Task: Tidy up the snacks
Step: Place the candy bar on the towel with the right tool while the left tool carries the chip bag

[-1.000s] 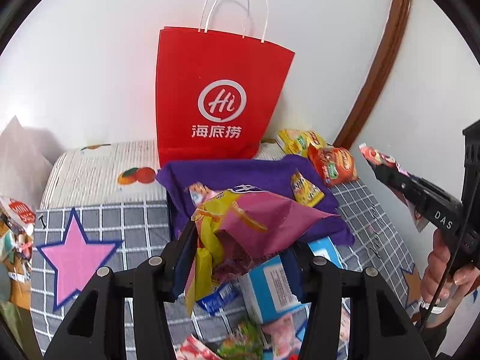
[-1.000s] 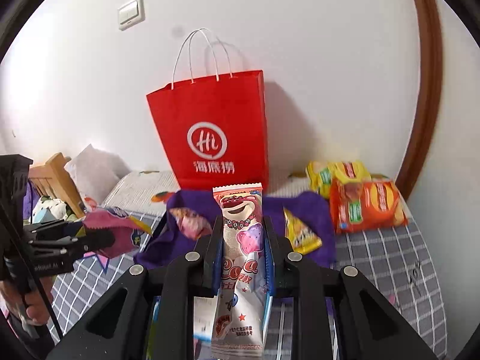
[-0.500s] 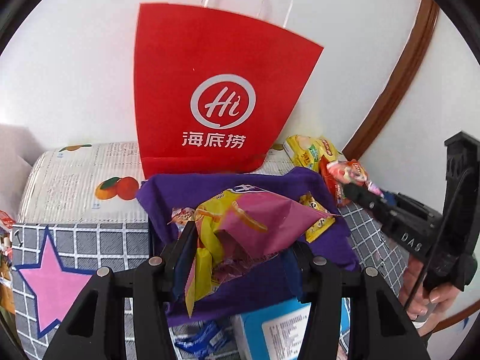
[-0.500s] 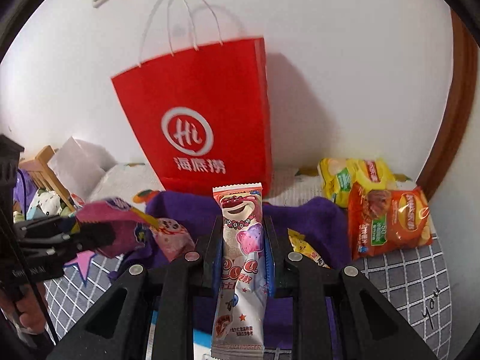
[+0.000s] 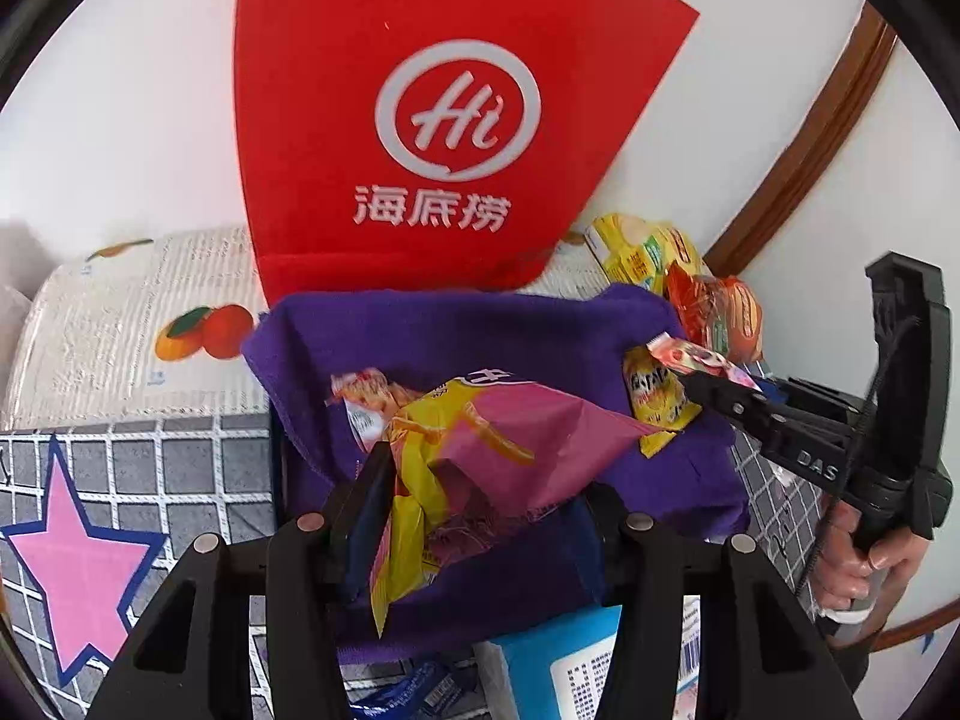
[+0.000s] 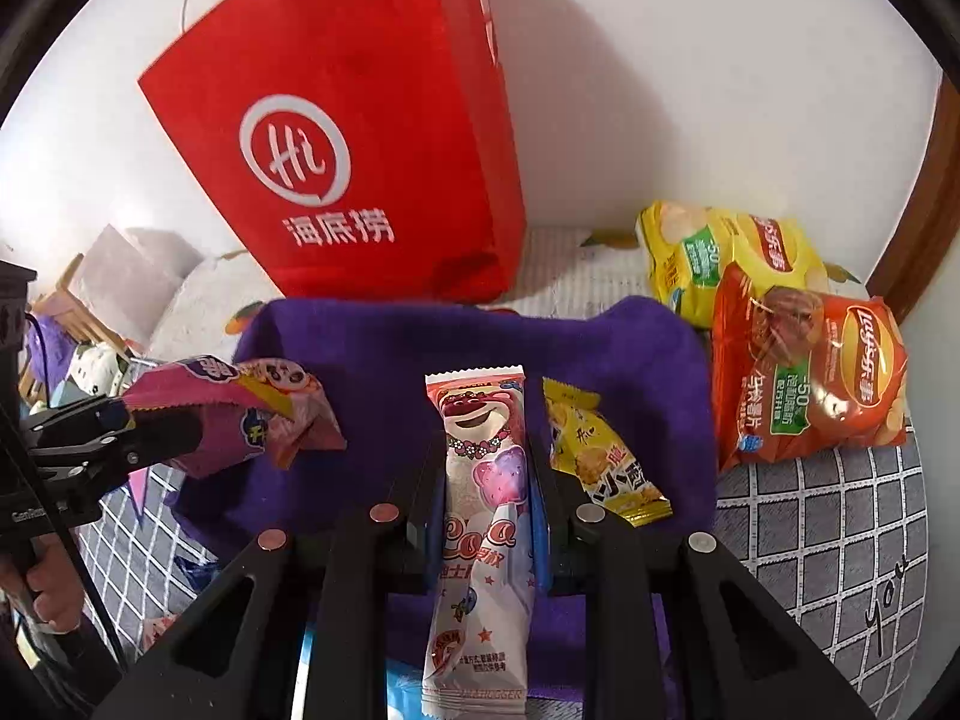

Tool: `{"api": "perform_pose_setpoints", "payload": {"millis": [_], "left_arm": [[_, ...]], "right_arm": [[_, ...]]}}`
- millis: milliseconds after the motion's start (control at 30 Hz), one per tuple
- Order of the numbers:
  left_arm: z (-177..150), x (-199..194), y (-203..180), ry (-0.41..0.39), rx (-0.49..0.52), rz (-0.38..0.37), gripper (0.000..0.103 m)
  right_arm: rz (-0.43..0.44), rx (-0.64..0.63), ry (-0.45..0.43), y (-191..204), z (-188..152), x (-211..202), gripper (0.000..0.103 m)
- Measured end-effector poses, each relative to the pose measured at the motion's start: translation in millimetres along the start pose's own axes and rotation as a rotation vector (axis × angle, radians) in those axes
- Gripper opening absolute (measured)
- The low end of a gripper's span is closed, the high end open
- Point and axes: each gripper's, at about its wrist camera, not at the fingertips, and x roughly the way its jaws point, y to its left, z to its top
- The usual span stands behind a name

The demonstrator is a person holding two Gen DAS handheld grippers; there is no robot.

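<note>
A purple cloth (image 5: pixel 480 336) (image 6: pixel 420 348) lies on the bed in front of an upright red paper bag (image 5: pixel 456 120) (image 6: pixel 360 150). My left gripper (image 5: pixel 486 480) (image 6: pixel 120 420) hangs over the cloth's near left part, shut on a crumpled pink-and-yellow snack bag (image 5: pixel 516 438) (image 6: pixel 228 414). My right gripper (image 6: pixel 486 456) (image 5: pixel 708 390) is over the cloth's middle, shut on a long pink bear-print pack (image 6: pixel 486 480). A small yellow pack (image 6: pixel 600 456) (image 5: pixel 654 402) lies on the cloth just right of it. Another small pink pack (image 5: pixel 360 390) lies at the cloth's left.
A yellow chip bag (image 6: pixel 720 252) and an orange chip bag (image 6: pixel 810 372) lie right of the cloth, near the wall and a brown door frame (image 5: pixel 798 138). A blue-white box (image 5: pixel 570 672) sits in front of the cloth. The checked sheet with a pink star (image 5: pixel 84 552) spreads left.
Both grippers have moved forward and down towards the purple cloth and red bag, which now loom larger. Each still grips its same pack.
</note>
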Motion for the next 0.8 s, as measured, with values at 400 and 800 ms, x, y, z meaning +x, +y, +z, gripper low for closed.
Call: {"api": "perform_pose_setpoints", "payload": {"millis": [400,800], "left_arm": [[-1.1,16.8,5.8,0.057,-0.036,-0.008,0.050],[-2.9,27.6,4.5,0.095,-0.041,-0.011,0.050]], "right_arm": [[-0.025,-0.051,0.097,14.6,-8.2,34.0,0.023],[-0.040,-0.057,0.117,14.0,-9.9,44.3,0.024]]}}
